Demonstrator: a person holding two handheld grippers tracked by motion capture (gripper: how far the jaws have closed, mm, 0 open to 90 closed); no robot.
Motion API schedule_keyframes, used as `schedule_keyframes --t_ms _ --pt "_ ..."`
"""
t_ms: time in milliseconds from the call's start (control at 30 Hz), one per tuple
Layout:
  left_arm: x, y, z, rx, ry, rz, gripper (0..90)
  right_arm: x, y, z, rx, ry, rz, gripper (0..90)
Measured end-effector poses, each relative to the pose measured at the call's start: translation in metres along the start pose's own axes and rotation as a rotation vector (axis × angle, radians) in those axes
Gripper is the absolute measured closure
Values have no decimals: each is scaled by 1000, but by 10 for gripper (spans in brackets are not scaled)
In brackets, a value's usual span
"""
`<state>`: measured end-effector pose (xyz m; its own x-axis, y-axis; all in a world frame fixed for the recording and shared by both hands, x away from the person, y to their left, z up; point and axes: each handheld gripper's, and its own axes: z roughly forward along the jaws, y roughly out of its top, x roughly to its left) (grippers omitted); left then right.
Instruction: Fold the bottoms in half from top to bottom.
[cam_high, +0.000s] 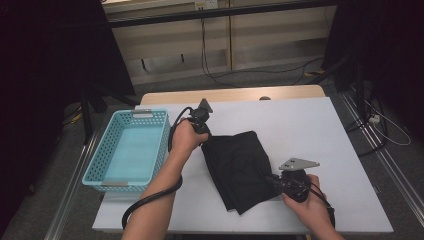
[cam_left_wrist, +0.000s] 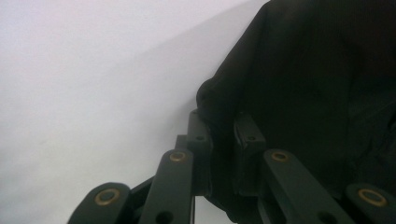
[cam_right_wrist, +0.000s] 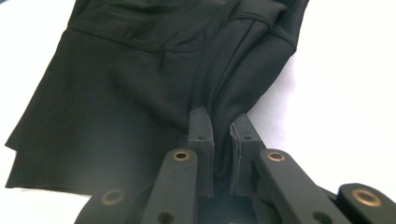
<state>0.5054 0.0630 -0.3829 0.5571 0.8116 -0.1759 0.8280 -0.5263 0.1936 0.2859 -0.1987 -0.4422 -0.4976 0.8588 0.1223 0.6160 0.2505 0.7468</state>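
My left gripper (cam_high: 204, 131) pinches the black cloth (cam_high: 240, 167) at its far corner, wrist bent inward. My right gripper (cam_high: 274, 181) clamps its near edge, forearm low. The cloth lies mid-table beside the blue basket (cam_high: 95, 165).

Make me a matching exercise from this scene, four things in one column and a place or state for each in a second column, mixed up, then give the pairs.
Things:
1. left gripper
2. right gripper
3. basket
4. black garment

Places or states:
A. light blue, at the left side of the table
B. lies folded in the middle of the white table top
C. pinches the cloth at its far corner
D. pinches the cloth at its near right edge

Pairs: 1-C, 2-D, 3-A, 4-B
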Motion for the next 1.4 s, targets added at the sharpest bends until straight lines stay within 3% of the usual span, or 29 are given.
schedule_keyframes --t_ms 367,767,1067,1400 --pt "7 9 -32 44 36 30 802 11 16 1 -45 4 -18 818" --pt "16 14 -54 95 61 44 803 21 32 3 -95 20 -22 818" --pt "19 18 -75 103 68 64 804 28 40 2 -119 27 -39 818" --pt "24 20 -89 96 71 52 805 34 48 2 -151 42 -33 818"
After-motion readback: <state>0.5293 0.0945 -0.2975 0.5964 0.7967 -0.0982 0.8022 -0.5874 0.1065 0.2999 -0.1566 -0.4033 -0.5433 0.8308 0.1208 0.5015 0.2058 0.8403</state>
